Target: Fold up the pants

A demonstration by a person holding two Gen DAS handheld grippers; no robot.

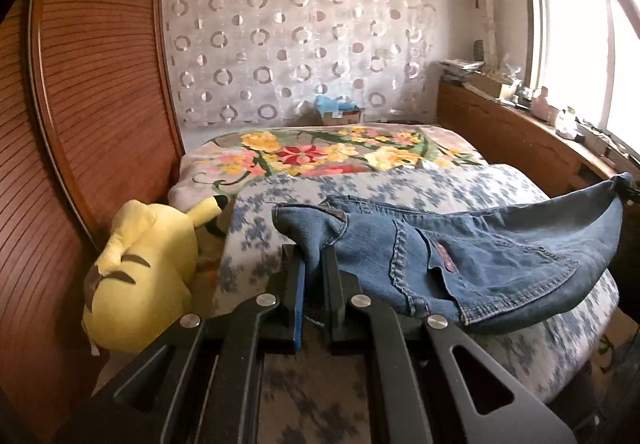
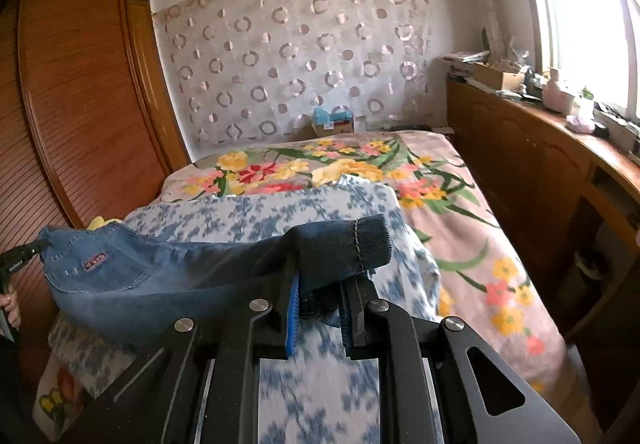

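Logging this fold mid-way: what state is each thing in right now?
jeans: lifted, stretched between both grippers above the bed
left gripper: shut on the waist end
right gripper: shut on the hem end
yellow plush: lying on its side
blue-patterned quilt: rumpled

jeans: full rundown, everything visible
The jeans are blue denim with lighter stitched seams, a back pocket and a small reddish label. They hang stretched between the two grippers, sagging in the middle above the blue-flowered bedcover. The left gripper clamps the pocket end; the right gripper clamps a darker hemmed end.
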